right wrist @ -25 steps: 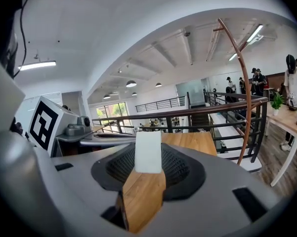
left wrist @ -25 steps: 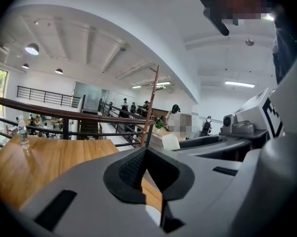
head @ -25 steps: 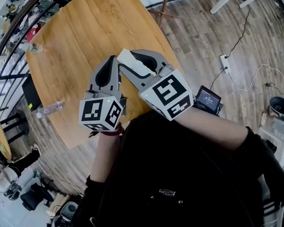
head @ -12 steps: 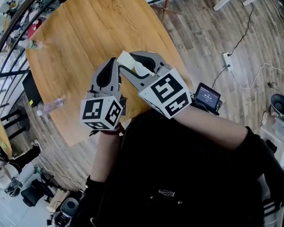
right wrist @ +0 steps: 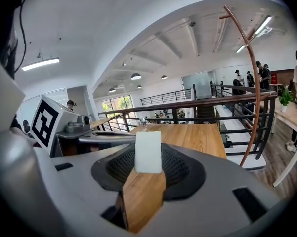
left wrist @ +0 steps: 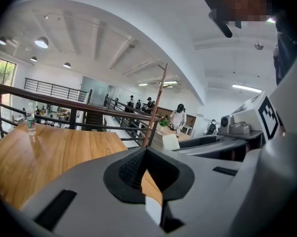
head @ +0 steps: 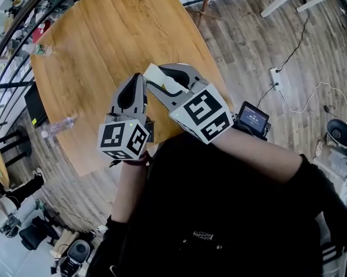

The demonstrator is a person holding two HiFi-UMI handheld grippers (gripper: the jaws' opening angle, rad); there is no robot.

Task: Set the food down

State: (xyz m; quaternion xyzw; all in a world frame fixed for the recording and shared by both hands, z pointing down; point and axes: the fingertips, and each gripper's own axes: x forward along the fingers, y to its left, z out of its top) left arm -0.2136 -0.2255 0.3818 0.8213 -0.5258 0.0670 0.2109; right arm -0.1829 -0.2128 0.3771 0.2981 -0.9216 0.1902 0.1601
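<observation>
We are pinching pale food block (right wrist: 148,151) in right gripper (head: 156,77), pads pressing both its sides. Block is sitting at jaw tips, at 10 o'clock from that gripper's marker cube in head view, hanging above wooden table (head: 98,33), not touching it. We are keeping left gripper (head: 139,81) at 9 o'clock of right one, just beside it, jaws pressed together with nothing between. Plastic bottle (head: 58,126) is lying near table edge at 9 o'clock; second bottle (left wrist: 31,120) is standing upright at far rim.
</observation>
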